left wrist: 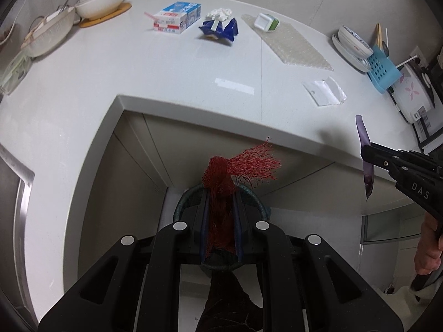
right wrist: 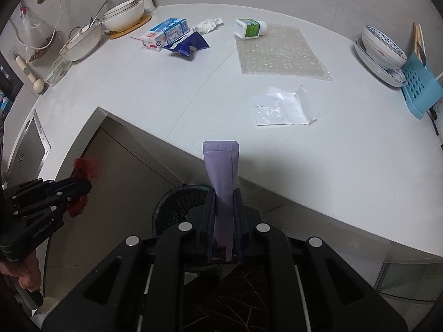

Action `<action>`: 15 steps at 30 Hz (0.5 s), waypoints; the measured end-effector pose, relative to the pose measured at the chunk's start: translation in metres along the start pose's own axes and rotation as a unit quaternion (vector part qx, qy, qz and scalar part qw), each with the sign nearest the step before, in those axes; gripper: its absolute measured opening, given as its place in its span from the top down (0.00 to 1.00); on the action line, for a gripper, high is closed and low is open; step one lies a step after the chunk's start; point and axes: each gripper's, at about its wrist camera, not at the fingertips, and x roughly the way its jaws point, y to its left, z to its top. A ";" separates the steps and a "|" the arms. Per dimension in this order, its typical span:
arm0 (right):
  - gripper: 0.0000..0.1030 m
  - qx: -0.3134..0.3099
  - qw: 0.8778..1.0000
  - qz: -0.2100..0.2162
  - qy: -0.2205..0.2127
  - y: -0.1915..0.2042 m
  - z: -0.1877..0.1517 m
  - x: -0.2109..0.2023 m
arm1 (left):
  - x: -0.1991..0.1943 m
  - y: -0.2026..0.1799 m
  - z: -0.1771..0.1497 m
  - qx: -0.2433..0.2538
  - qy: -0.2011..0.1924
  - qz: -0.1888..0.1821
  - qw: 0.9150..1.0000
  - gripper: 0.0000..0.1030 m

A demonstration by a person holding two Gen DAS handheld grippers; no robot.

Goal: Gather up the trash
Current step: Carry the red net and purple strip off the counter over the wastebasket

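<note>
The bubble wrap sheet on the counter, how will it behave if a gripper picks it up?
The bubble wrap sheet looks thin and flat, so probably floppy and very light. A small white bottle lies on its far corner and would likely roll off.

both wrist views: steeply downward | shared: countertop (left wrist: 193, 63), bin (right wrist: 177, 202)

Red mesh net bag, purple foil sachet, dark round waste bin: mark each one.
Red mesh net bag (left wrist: 221, 177): left wrist view, knotted bunch.
Purple foil sachet (right wrist: 221, 163): right wrist view, upper body.
Dark round waste bin (right wrist: 177, 202): right wrist view, inner wall.
</note>
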 end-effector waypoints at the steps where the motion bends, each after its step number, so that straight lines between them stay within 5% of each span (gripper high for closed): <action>1: 0.89 -0.006 1.000 0.000 0.001 0.002 -0.002 0.002 | 0.001 0.001 -0.002 -0.002 0.000 -0.001 1.000 0.86; 15: 0.89 -0.026 0.999 0.032 0.013 0.024 -0.025 0.029 | 0.026 0.015 -0.025 -0.022 0.009 -0.005 1.000 0.86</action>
